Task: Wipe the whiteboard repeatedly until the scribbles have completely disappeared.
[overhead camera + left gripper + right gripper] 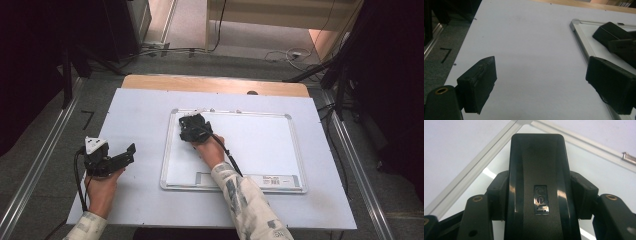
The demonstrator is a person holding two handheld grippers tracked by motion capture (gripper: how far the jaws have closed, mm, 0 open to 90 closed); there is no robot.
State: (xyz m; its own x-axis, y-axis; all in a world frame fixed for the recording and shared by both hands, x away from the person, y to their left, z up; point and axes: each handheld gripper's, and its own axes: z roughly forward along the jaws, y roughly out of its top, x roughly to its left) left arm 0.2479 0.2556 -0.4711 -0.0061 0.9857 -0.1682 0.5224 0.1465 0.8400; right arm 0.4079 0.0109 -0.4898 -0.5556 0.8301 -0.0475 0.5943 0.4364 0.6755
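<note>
Nearest the high camera, we saw two patterned sleeves [245, 200] coming in from the bottom edge. At the left, the left claw [127, 152] sat over the bare white sheet of the table [135, 110], just off the whiteboard's left edge; its jaws stood wide apart with nothing between them, as the left gripper view confirmed [541, 85]. Moving right, we noted the whiteboard [260, 145] lying flat in the middle of the table, metal-framed, with a label strip along its near edge. The right claw [192, 122] was down at the board's far left corner, clamped on a black eraser [539, 182]. The eraser sat lengthwise between the pads, pointing toward the frame corner [521, 122]. We could not tell whether it touched the board.
</note>
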